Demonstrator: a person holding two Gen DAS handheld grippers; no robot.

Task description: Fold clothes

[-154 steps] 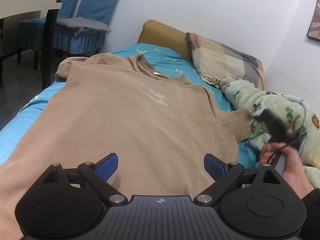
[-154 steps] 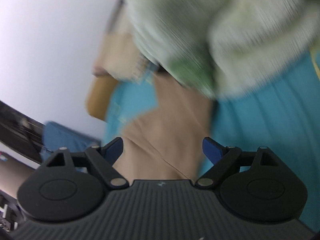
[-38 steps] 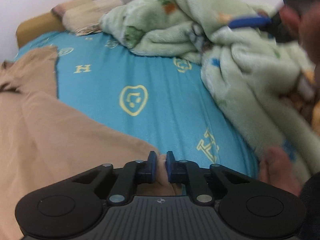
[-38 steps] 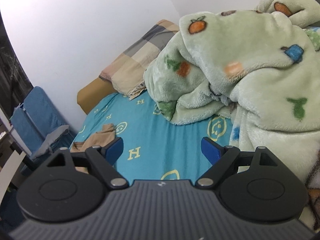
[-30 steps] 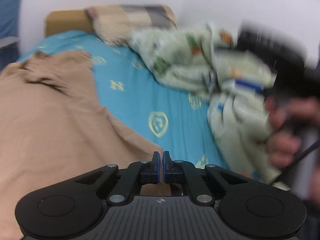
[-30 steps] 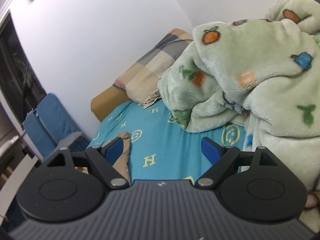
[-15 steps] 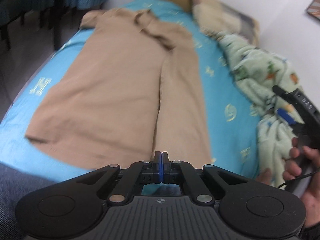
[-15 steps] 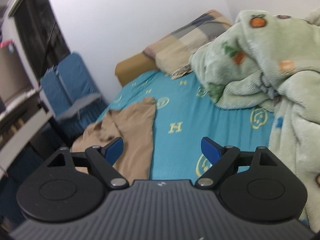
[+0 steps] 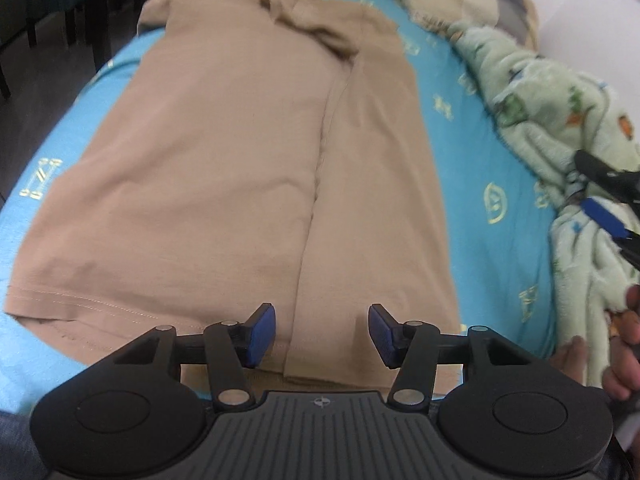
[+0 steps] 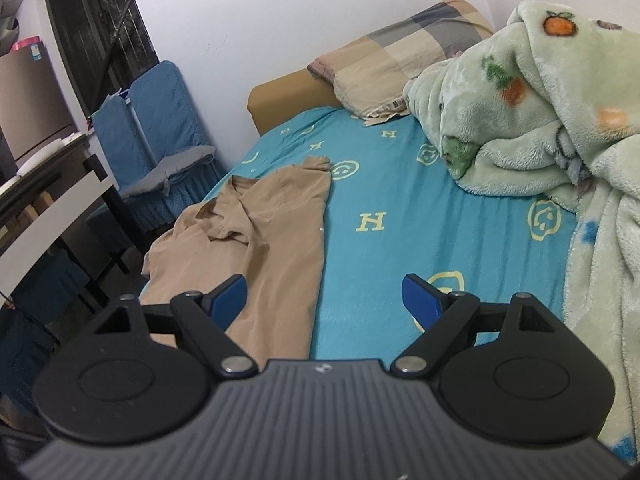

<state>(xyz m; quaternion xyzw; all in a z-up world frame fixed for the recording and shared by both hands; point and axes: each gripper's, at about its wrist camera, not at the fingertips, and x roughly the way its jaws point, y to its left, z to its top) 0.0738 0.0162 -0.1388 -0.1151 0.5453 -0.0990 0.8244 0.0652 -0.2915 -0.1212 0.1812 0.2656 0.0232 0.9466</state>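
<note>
A tan T-shirt (image 9: 208, 168) lies on the blue bed sheet (image 9: 472, 168), its right side folded over toward the middle in a long strip (image 9: 380, 184). My left gripper (image 9: 322, 335) is open and empty, hovering over the shirt's near hem at the folded edge. My right gripper (image 10: 328, 301) is open and empty above the sheet, to the right of the shirt (image 10: 256, 232); it also shows at the right edge of the left wrist view (image 9: 608, 208).
A green fleece blanket (image 10: 560, 128) is heaped on the right side of the bed, with a checked pillow (image 10: 400, 52) and tan headboard (image 10: 288, 96) at the far end. Blue-covered chairs (image 10: 160, 128) and a table (image 10: 48, 200) stand left of the bed.
My left gripper, shut on the shirt's right hem corner earlier, has carried it over toward the middle and has now opened, letting the fold go. My right gripper stayed open.
</note>
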